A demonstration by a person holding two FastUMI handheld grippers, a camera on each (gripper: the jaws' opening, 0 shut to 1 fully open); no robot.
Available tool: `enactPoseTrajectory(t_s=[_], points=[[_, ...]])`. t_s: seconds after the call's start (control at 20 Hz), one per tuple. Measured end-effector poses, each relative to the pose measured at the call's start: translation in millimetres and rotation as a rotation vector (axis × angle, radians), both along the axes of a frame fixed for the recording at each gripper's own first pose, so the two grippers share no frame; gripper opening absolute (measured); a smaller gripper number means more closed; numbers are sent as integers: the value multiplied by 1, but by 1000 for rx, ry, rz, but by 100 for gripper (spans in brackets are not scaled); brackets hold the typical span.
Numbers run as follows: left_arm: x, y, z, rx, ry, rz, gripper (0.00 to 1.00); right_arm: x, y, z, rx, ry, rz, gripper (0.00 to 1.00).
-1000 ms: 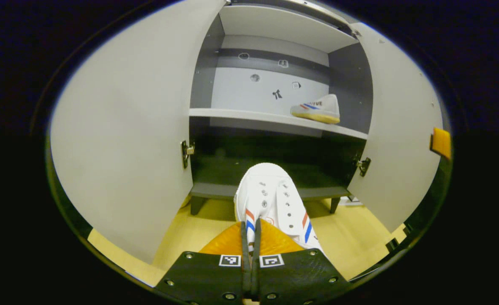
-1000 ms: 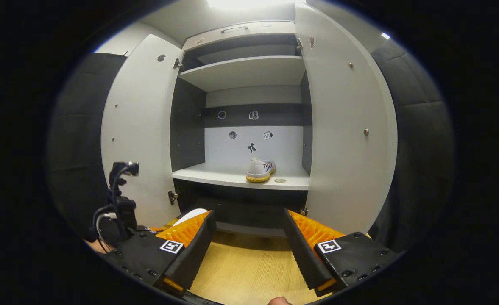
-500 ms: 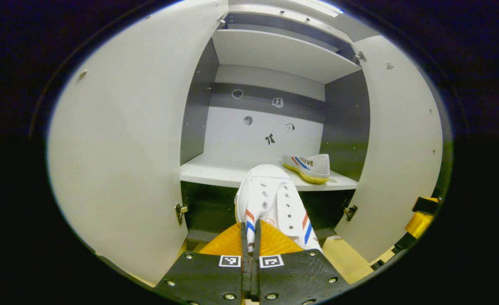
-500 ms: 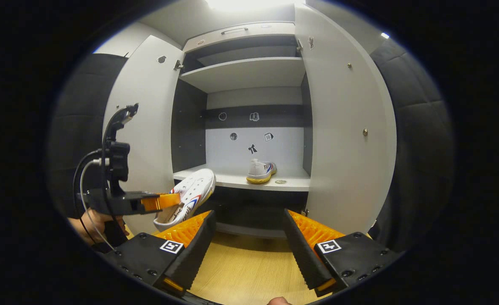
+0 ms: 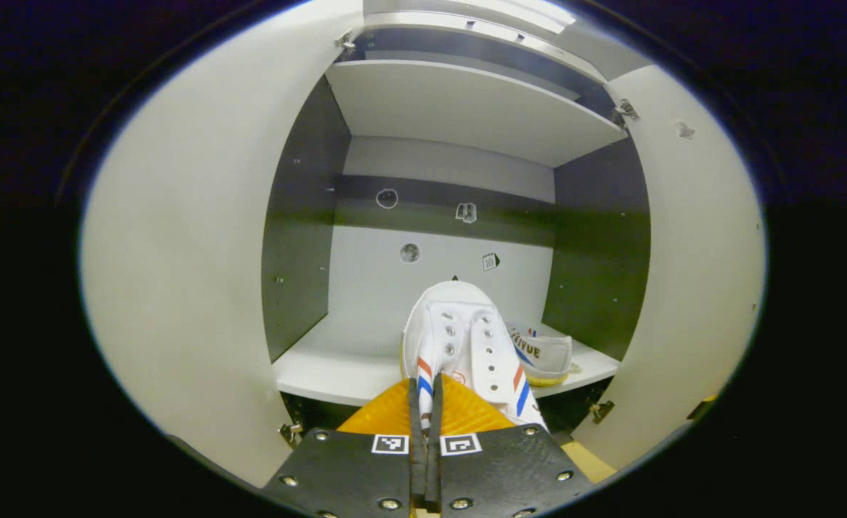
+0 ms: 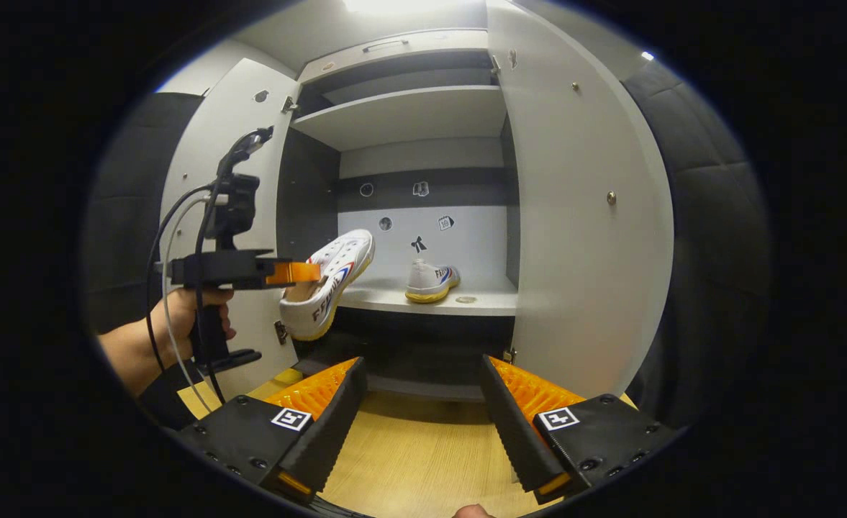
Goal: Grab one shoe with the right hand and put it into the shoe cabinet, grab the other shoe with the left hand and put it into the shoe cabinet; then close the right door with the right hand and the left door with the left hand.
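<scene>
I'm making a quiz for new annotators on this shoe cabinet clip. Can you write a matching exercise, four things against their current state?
Things:
1. left gripper
2. right gripper
3. shoe on the shelf
4. right door

States:
A. swung open
B. resting inside the cabinet
C. shut on the held shoe
D. open, holding nothing

Pairs: 1-C, 2-D, 3-B, 4-A

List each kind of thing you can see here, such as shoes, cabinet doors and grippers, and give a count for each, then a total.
Shoes: 2, one held by the left gripper, one on the shelf
Cabinet doors: 2, left door and right door, both open
Grippers: 2, the left one and the right gripper
Total: 6
</scene>
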State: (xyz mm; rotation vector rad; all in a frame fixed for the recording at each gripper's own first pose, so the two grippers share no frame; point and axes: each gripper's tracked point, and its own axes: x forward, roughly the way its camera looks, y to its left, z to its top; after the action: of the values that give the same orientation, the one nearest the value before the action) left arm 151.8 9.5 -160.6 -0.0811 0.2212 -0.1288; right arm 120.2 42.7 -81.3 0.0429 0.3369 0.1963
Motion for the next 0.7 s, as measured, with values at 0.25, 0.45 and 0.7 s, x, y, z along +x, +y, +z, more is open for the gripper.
enactPoseTrajectory(t_s=[0.25, 0.45, 0.7], points=[[-1, 1, 1, 15, -39, 19, 2, -2, 2, -19, 10, 20, 1, 98], [-1, 1, -2, 38, -19, 25, 1, 1, -1, -29, 11, 39, -7, 98], [-4, 1, 0, 51, 47, 45, 1, 2, -4, -34, 1, 48, -13, 98]])
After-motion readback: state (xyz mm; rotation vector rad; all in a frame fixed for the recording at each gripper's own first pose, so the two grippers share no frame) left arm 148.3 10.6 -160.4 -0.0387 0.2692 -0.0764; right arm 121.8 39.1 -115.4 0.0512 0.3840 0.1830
